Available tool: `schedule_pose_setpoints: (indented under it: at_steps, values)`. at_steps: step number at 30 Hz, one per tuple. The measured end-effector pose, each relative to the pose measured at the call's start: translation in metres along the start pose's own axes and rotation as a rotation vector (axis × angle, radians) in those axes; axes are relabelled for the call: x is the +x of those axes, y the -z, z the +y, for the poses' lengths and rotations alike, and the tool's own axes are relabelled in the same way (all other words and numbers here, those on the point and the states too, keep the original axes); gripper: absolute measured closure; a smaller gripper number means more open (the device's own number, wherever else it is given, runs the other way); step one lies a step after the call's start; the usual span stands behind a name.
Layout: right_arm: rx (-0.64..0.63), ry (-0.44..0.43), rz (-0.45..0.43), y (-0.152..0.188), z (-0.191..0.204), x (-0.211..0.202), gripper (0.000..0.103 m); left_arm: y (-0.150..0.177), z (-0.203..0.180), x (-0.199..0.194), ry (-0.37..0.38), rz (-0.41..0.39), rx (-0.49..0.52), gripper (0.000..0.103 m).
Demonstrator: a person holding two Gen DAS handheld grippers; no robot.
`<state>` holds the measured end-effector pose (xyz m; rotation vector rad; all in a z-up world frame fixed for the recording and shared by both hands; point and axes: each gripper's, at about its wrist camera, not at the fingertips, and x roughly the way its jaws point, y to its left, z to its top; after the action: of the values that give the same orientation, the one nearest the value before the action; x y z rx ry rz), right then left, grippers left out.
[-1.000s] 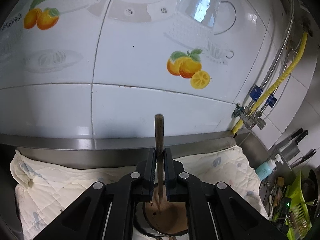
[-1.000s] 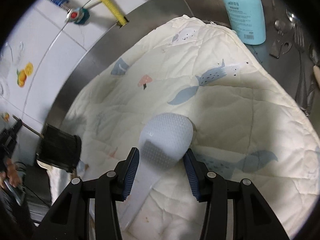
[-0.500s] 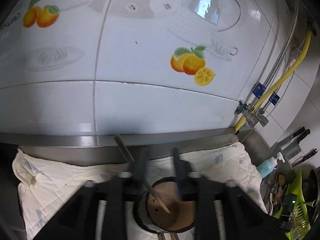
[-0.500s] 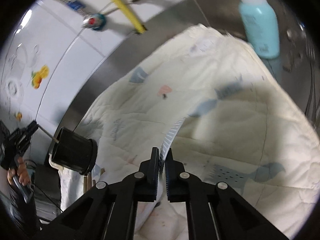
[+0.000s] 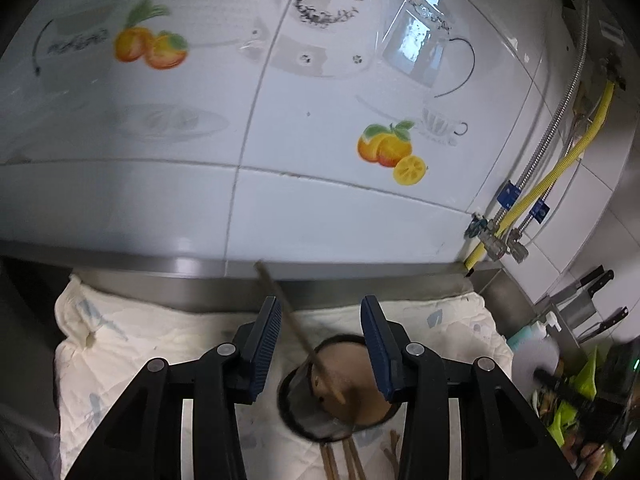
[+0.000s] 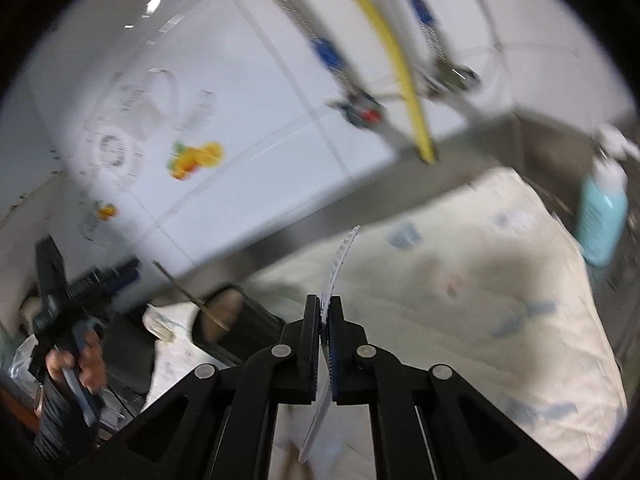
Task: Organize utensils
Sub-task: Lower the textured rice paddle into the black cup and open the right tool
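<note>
Left gripper (image 5: 320, 334) spread wide above dark holder (image 5: 340, 394) near quilted mat's (image 5: 160, 344) rear edge; 1 chopstick (image 5: 298, 332) leans inside it. Right gripper (image 6: 325, 312) pinches white rice paddle (image 6: 334, 268) edge-on, over the mat.

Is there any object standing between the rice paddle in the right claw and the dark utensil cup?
Nothing visible blocks it. The right claw grips the rice paddle above the quilted cloth; the utensil cup holds one leaning chopstick.
</note>
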<state>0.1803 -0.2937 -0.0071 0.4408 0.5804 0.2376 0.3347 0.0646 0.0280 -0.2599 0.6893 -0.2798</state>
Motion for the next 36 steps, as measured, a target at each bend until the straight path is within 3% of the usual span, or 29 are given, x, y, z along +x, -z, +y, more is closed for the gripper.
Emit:
schedule_pose_setpoints:
  at_steps: [8, 16, 29, 36]
  values:
    - [-0.127, -0.095, -0.114, -0.027, 0.072, 0.035, 0.097, 0.038, 0.022, -0.026, -0.022, 0.045, -0.017, 0.058]
    - [-0.314, -0.051, -0.162, -0.023, 0.123, 0.085, 0.097, 0.071, 0.049, -0.037, -0.054, 0.094, -0.04, 0.058]
    - [-0.522, 0.048, -0.008, 0.017, 0.138, 0.134, 0.097, 0.101, 0.063, -0.027, -0.04, 0.211, -0.058, 0.058]
    - [-0.538, 0.076, 0.088, 0.026, 0.138, 0.141, 0.097, 0.105, 0.048, -0.014, -0.03, 0.245, -0.032, 0.058]
